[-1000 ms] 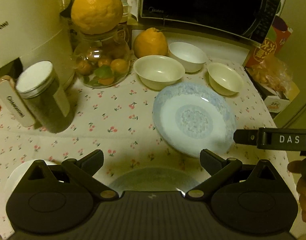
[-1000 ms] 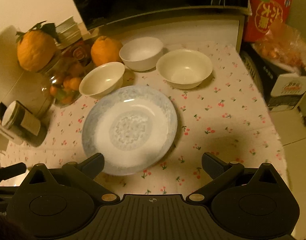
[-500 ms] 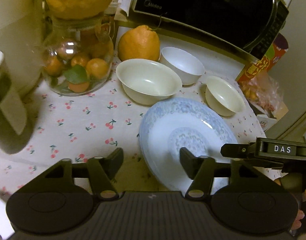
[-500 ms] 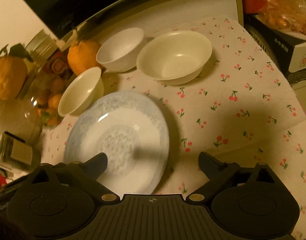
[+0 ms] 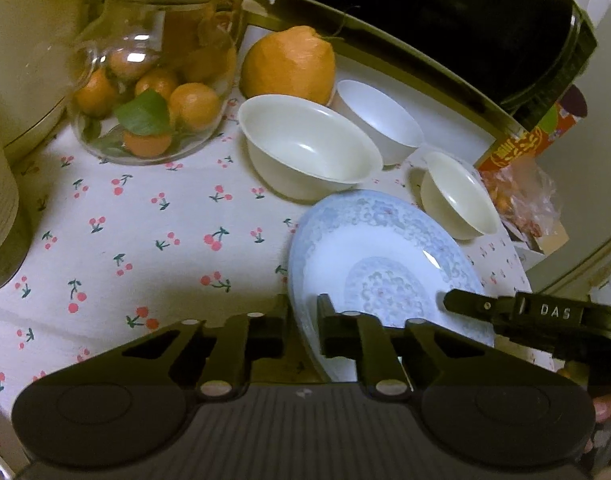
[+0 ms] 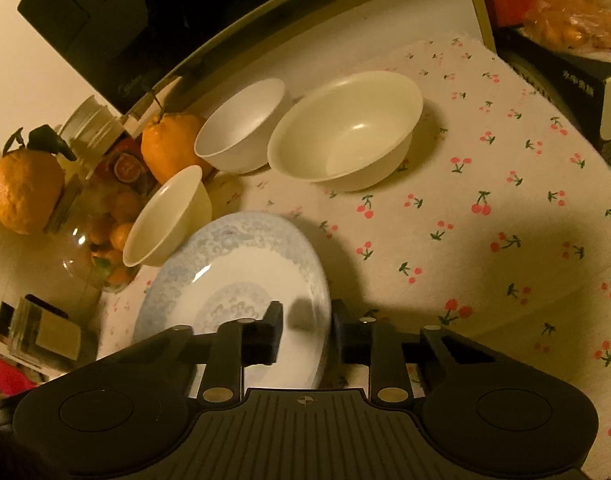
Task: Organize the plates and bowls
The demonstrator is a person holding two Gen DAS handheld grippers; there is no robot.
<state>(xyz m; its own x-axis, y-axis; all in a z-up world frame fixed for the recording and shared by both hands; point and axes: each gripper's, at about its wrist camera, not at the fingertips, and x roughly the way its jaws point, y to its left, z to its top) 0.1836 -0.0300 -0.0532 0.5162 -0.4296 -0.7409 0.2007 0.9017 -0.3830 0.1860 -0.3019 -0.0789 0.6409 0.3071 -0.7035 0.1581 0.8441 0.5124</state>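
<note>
A blue-patterned plate (image 5: 381, 264) lies on the cherry-print cloth, tilted. My left gripper (image 5: 304, 330) is shut on its left rim. My right gripper (image 6: 306, 330) is shut on its right rim; one of its fingers shows in the left wrist view (image 5: 471, 305). The plate also shows in the right wrist view (image 6: 233, 276). Behind it stand three bowls: a large cream bowl (image 5: 309, 148) (image 6: 345, 132), a white bowl (image 5: 381, 120) (image 6: 241, 124) and a small cream bowl (image 5: 457, 196) (image 6: 169, 216).
A glass jar of small oranges (image 5: 153, 92) stands at the left with a large citrus (image 5: 289, 68) beside it. A black microwave (image 5: 465, 20) lines the back. A red box and bagged fruit (image 5: 521, 184) sit at the right table edge. A dark jar (image 5: 1, 216) is at far left.
Both grippers moved in toward the plate and closed on opposite rims. The plate has tipped up from the cloth.
</note>
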